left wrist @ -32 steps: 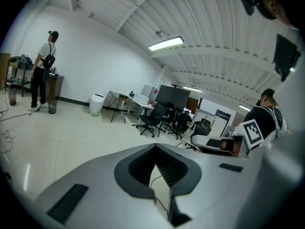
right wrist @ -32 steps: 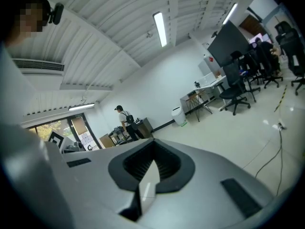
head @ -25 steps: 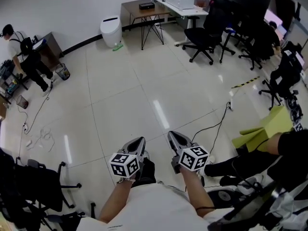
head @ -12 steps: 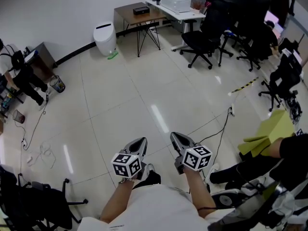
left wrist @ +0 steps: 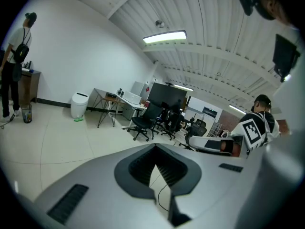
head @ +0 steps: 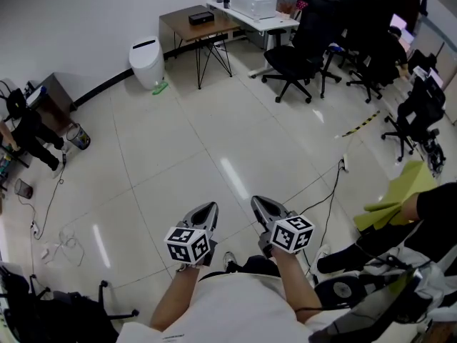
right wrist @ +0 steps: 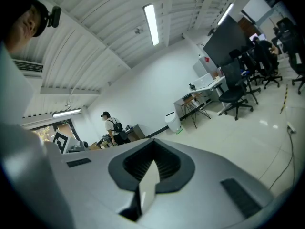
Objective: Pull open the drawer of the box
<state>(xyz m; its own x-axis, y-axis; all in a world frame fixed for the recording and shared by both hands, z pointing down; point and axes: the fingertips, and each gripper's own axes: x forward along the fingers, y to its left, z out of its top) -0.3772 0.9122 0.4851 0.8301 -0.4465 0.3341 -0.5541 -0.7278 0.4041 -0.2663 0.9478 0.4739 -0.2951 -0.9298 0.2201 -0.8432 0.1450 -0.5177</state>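
— Where's the box?
— Not in any of my views, so I can't call which way its drawer faces or how its long axis runs. The grey left gripper (head: 210, 208) and grey right gripper (head: 255, 201) are both pressed together and empty, over the glossy white tiled floor (head: 178, 141).
— Risks?
— Hunting for it blind (black cable (head: 327, 190) lying near), I'd guess a snag.

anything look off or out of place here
No box or drawer shows in any view. The left hand-held gripper and the right hand-held gripper are both shut on nothing, held over the floor. Loose cables sprawl on it at left.
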